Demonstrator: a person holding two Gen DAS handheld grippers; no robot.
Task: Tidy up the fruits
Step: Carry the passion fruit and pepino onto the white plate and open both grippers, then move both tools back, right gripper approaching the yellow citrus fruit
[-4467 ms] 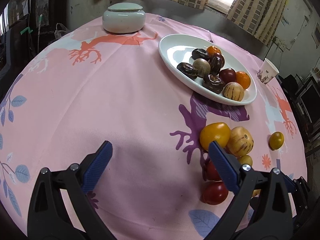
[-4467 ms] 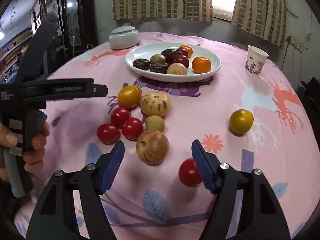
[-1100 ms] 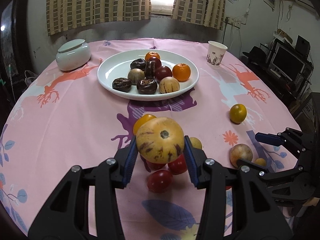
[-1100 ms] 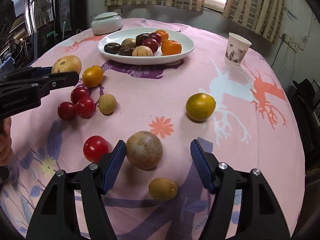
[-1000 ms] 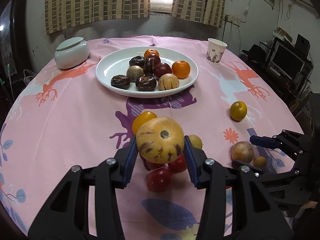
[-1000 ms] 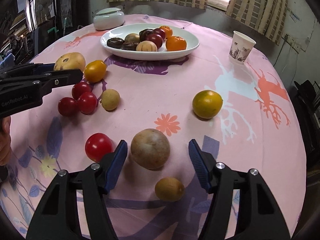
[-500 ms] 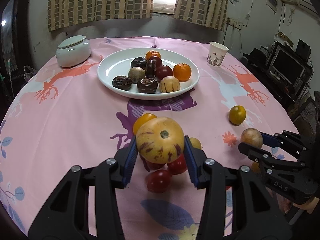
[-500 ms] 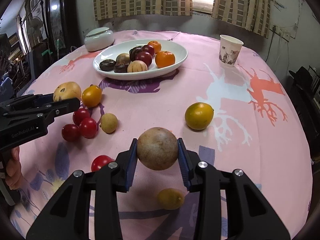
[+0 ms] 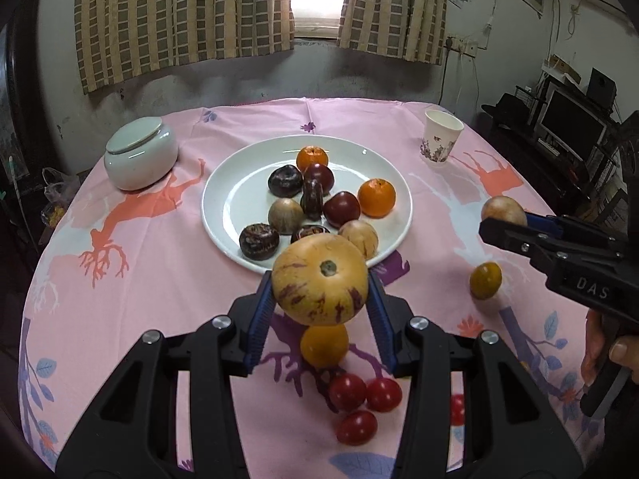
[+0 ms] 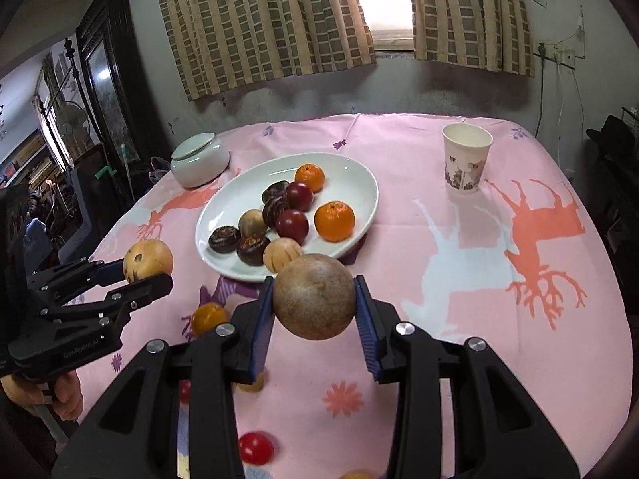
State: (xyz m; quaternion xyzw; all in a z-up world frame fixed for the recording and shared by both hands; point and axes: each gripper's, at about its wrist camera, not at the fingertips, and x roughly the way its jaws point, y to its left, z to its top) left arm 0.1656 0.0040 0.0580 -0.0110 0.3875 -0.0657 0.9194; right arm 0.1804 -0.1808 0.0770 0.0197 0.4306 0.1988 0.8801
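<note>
1. My left gripper (image 9: pixel 320 304) clamps the round yellow purple-streaked fruit (image 9: pixel 320 280) between its blue fingers (image 9: pixel 260 315), above the pink worktop (image 9: pixel 167 287).
2. My right gripper (image 10: pixel 314 317) squeezes the brown round fruit (image 10: pixel 314 296) between its fingers, near the white plate (image 10: pixel 359 183).

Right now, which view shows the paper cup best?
The right wrist view: the paper cup stands upright on the pink cloth, large and unobstructed, its open rim and printed side clear. The left wrist view shows the same cup smaller and farther off, right of the plate, its print hard to read.
</note>
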